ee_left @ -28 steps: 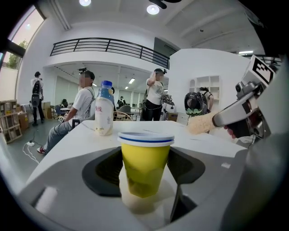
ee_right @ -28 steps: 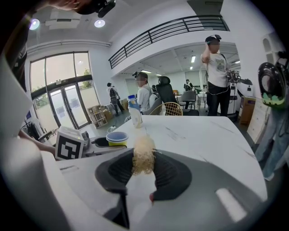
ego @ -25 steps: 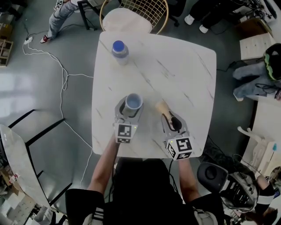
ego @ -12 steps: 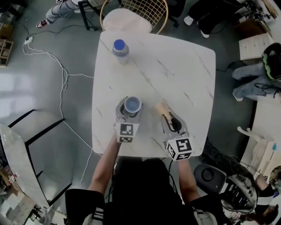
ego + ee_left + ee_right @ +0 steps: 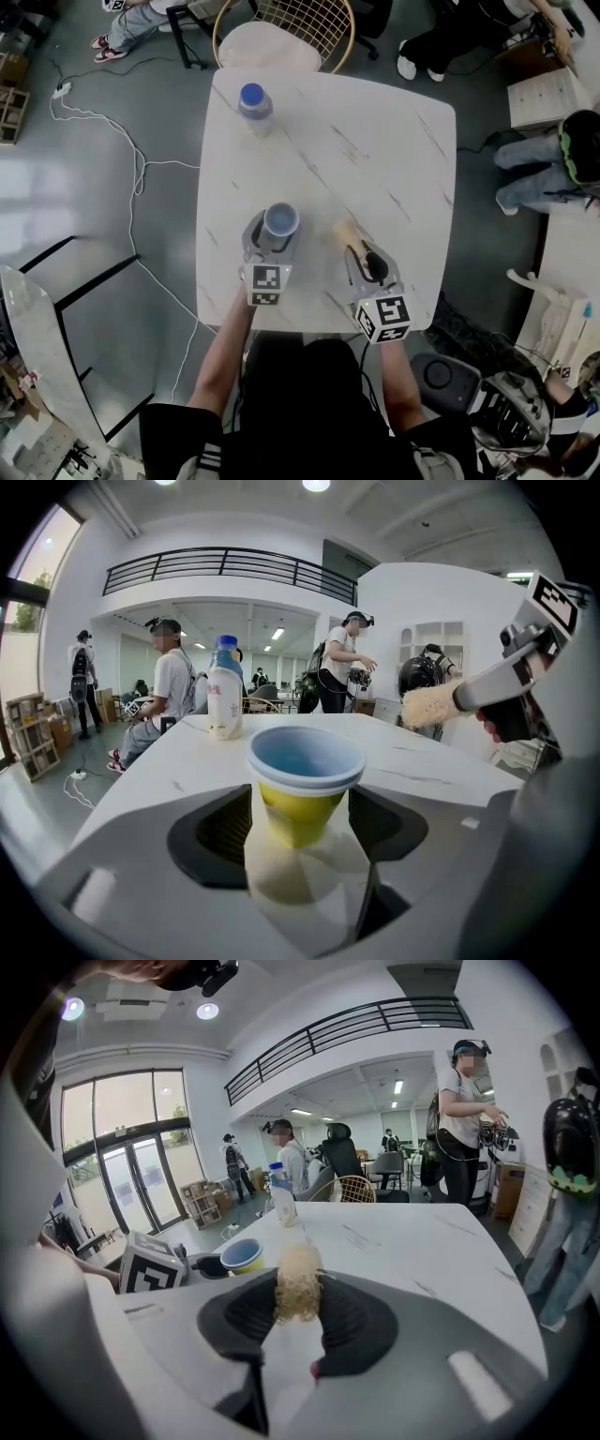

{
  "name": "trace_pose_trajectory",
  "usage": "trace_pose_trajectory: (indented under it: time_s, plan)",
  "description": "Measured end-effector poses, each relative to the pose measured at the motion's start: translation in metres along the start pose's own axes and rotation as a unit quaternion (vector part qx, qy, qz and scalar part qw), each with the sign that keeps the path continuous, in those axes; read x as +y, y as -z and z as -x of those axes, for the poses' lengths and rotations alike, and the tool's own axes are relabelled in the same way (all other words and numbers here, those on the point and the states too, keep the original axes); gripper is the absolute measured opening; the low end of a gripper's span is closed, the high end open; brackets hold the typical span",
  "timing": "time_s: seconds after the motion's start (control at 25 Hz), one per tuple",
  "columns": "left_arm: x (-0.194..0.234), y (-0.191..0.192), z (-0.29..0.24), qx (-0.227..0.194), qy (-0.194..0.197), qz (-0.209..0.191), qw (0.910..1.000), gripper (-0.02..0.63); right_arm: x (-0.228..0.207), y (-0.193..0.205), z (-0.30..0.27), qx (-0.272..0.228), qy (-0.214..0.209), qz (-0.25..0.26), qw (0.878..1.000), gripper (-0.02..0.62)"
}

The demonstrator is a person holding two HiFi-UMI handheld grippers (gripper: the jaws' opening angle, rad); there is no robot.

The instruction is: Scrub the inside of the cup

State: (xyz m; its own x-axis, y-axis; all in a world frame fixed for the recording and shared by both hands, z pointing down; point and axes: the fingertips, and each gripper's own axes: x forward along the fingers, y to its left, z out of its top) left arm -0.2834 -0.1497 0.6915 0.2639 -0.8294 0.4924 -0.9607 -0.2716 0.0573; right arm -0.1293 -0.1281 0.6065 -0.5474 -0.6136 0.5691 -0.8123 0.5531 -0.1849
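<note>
Cup (image 5: 279,222): upright, at the near side of the table (image 5: 375,141) | your left gripper (image 5: 275,236) clasps it | your right gripper (image 5: 361,255) grips the brush (image 5: 346,231), beside the cup and not inside | risk: catch the rim off-centre and the light cup could tip or slip out.

brush (image 5: 345,230) handle mostly hidden within right gripper (image 5: 366,258); chair (image 5: 267,47) cut off

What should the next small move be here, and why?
Probably swing the right gripper toward the left one and lower the brush head into the cup. The left gripper holds the cup upright with its mouth open upward. The bristle head is outside the cup, on its right and apart from the rim, so nothing is being scrubbed yet.
</note>
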Motion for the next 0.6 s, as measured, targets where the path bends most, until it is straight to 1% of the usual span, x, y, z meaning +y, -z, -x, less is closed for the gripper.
trace_pose_trajectory:
  time_s: [0.2, 0.44, 0.52, 0.6]
  plan:
    - [-0.005, 0.01, 0.01, 0.004, -0.005, 0.004, 1.0, 0.334, 0.003, 0.004, 0.004, -0.003, -0.006, 0.004, 1.0, 0.107]
    - [-0.013, 0.009, 0.034, 0.008, -0.012, 0.008, 0.9999, 0.333, 0.011, -0.001, 0.023, -0.008, -0.011, 0.01, 1.0, 0.109]
    - [-0.015, 0.008, 0.041, 0.006, -0.018, 0.009, 0.9998, 0.32, 0.011, -0.002, 0.03, -0.011, -0.013, 0.012, 1.0, 0.109]
    - [-0.018, 0.005, 0.049, 0.002, -0.023, 0.008, 0.9997, 0.284, 0.011, -0.001, 0.037, -0.015, -0.014, 0.015, 1.0, 0.109]
